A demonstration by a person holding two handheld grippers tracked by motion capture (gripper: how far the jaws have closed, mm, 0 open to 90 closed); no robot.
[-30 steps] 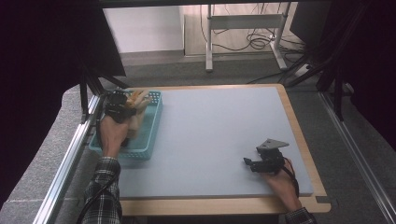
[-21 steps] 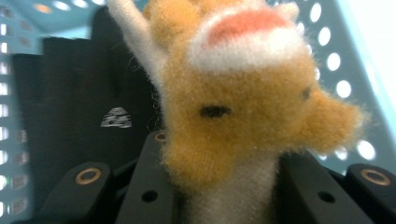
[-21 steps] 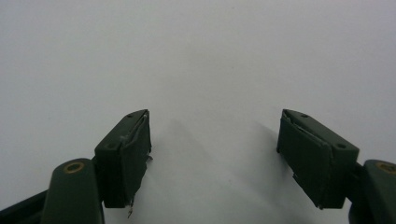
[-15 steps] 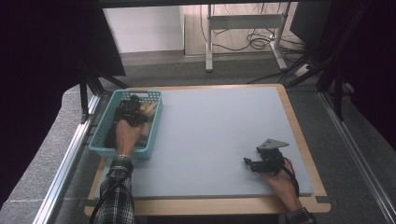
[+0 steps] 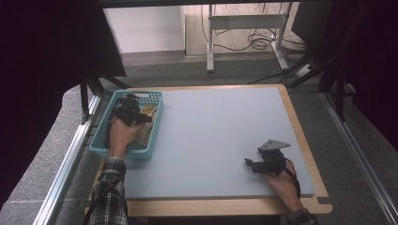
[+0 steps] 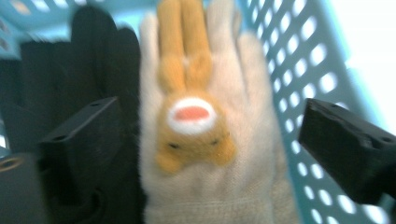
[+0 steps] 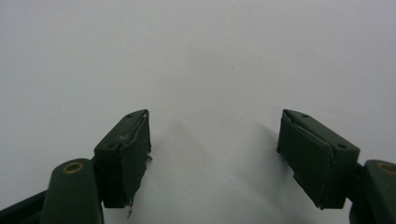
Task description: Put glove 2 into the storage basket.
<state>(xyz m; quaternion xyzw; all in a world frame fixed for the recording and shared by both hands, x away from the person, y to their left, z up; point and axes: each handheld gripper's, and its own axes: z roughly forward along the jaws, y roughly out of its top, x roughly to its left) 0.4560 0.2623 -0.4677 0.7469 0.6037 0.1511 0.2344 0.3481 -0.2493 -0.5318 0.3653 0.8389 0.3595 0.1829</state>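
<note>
Glove (image 6: 210, 140) in the basket (image 5: 104, 140), at ten o'clock on the table (image 5: 211, 131).
Left gripper (image 5: 133, 115) hangs over it, jaws just spread, pads off the cream knit; right gripper (image 5: 256, 165) rests released at four o'clock.

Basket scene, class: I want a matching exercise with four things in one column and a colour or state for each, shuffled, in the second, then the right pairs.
Things:
1. basket
2. glove with a bear face
3. other glove
4. right gripper

Colour or state:
A. black
B. cream
C. fingers apart over bare table
D. turquoise, with holes

Pairs: 1-D, 2-B, 3-A, 4-C
</note>
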